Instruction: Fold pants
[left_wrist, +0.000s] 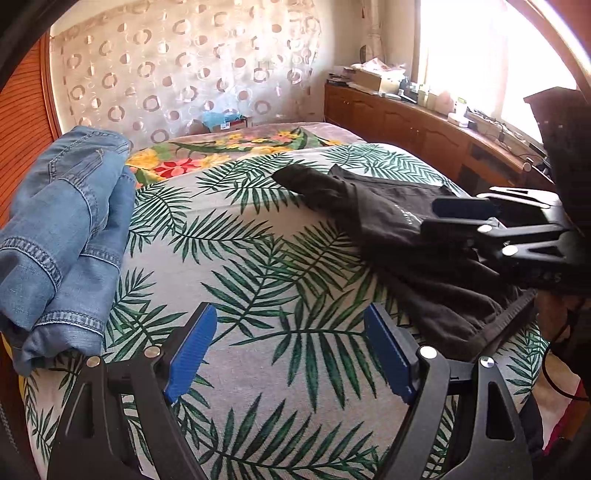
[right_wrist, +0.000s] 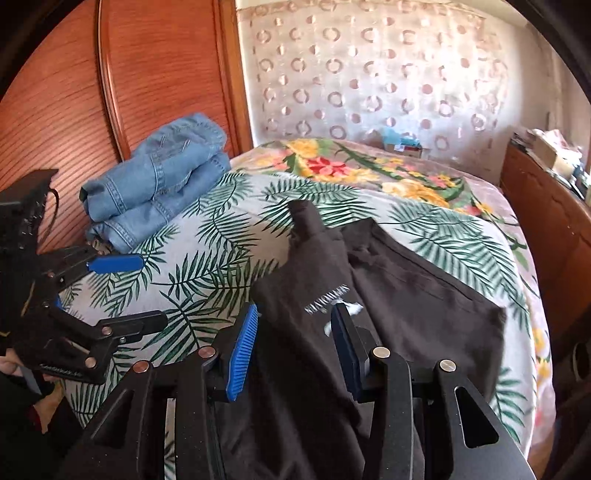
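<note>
Hovering above the bedspread (left_wrist: 258, 266), the left gripper (left_wrist: 291, 354) stands wide apart, its ribbed blue pads (left_wrist: 192, 350) bare, with only leaf-print cloth showing between them; nothing is held or touched. The right gripper (right_wrist: 291, 350) is partly parted above the pants (right_wrist: 388, 280); dark cloth shows in the gap, but the pads do not press on it, so it reads as released. Its fingers are black, angular plastic with round metal rivets, and the pads are finely grooved. The pants are black, matte, soft knit, lying crumpled on the right half of the bed, with one narrow end pointing to the far side and a small pale printed logo (right_wrist: 322, 298) near the right gripper. In the left wrist view, they (left_wrist: 399, 236) lie right of the left gripper, partly under the right one (left_wrist: 454, 218). The bedspread is pale with green palm fronds; beyond it lies a blanket (right_wrist: 369, 166) with red and yellow flowers. Folded jeans (left_wrist: 62, 236), blue denim with pale stitched seams, sit at the far left, well apart from the pants, against a ribbed wooden panel (right_wrist: 155, 74).
</note>
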